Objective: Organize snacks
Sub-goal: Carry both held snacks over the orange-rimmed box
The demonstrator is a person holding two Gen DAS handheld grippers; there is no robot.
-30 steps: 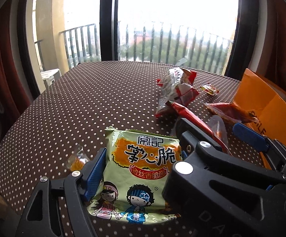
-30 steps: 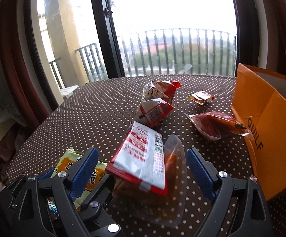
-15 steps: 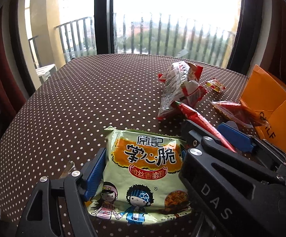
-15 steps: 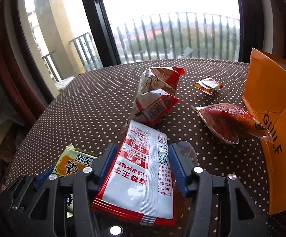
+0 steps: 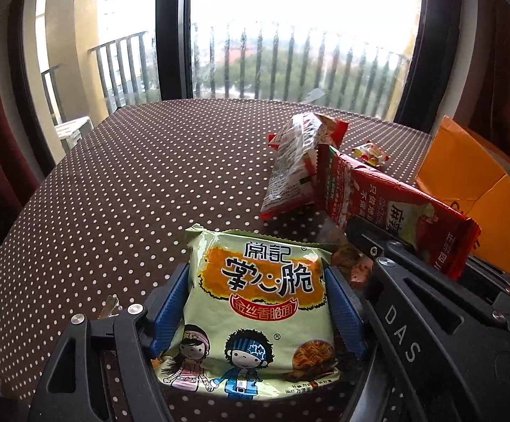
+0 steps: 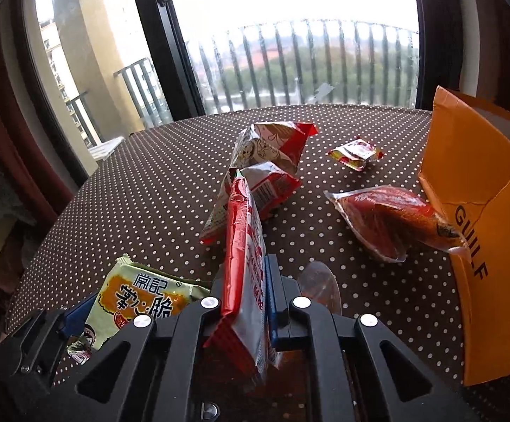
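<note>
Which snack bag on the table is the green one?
The noodle snack packet with two cartoon kids, between the left gripper's blue fingers. The other packets are red.

The left tool (image 5: 256, 311) grips a green noodle pack (image 5: 255, 313), its blue pads pressing the pack's two sides near the tabletop's (image 5: 132, 190) near edge. Just to the right, the right tool (image 5: 441, 302) is clamped on a red pack (image 5: 392, 207), which stands on edge, tilted, above the polka-dot cloth. Beyond it a red-and-white bag (image 5: 297, 165) lies toward the far right of the tabletop, with a small sachet (image 5: 371, 153) just past it. An orange box (image 5: 480, 190) stands at the right edge.
</note>
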